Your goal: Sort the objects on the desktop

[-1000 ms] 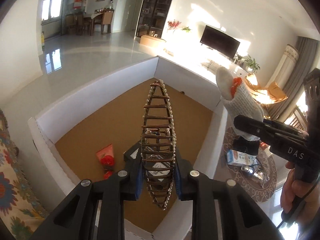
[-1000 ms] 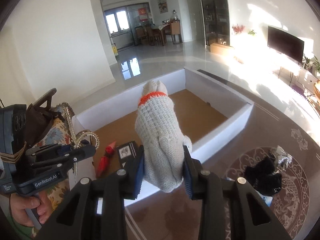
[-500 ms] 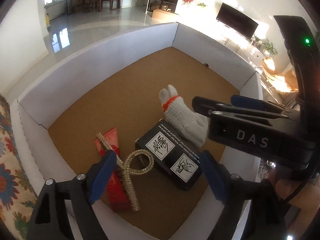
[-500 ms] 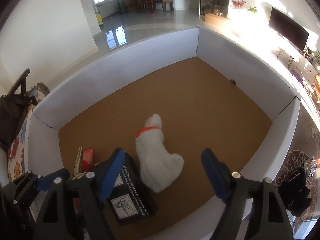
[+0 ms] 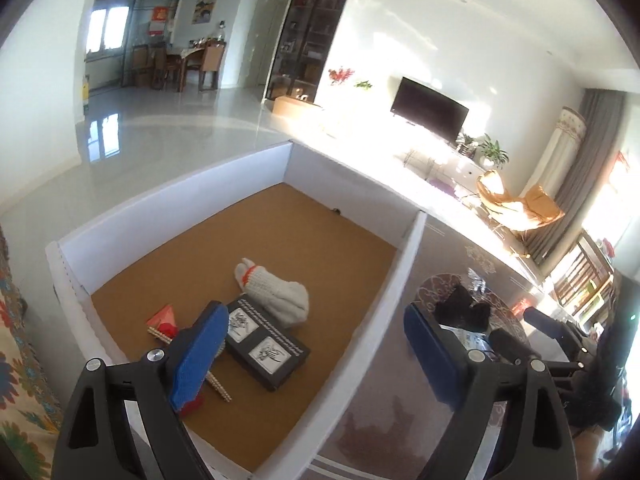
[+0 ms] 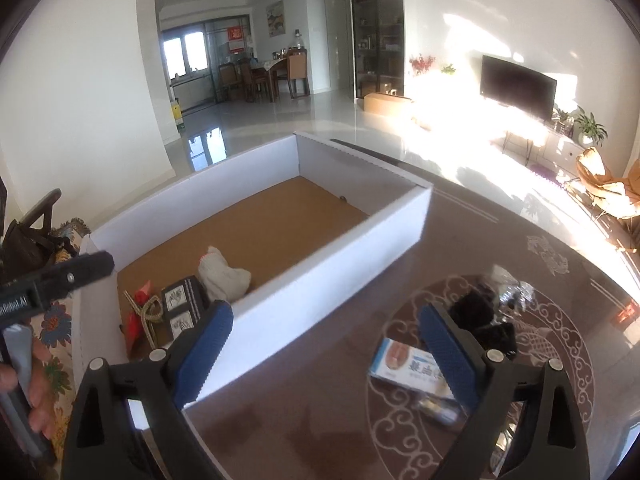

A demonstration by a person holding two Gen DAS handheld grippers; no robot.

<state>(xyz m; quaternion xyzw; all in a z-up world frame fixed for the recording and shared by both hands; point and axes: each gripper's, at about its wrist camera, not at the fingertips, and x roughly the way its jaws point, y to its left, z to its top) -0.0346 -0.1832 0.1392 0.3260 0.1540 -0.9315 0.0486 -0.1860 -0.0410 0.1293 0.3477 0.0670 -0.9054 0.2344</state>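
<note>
A white-walled box (image 5: pixel 404 264) with a cork floor holds a white knit glove (image 5: pixel 276 296) with an orange band, a black carton (image 5: pixel 264 350), a red packet (image 5: pixel 162 318) and a beaded coil (image 5: pixel 218 384). My left gripper (image 5: pixel 314 354) hangs open over the box's near corner with nothing between its blue pads. My right gripper (image 6: pixel 326 350) is over the brown table beside the box wall (image 6: pixel 320 272). Its jaws are opening and nothing is between them. The glove (image 6: pixel 222 276) and the black carton (image 6: pixel 182 304) lie in the box to its left.
On the patterned brown table right of the box lie a blue-and-white carton (image 6: pixel 412 368), a black fuzzy item (image 6: pixel 480 320) and crumpled clear wrap (image 6: pixel 512 292). A floral cloth (image 5: pixel 20 380) lies left of the box. A person's hand (image 6: pixel 20 380) holds the left gripper's handle.
The left gripper let go of the beaded coil and the right let go of the glove; both now lie in the box. Both grippers opened wide and drew back, the right shifting over the table.
</note>
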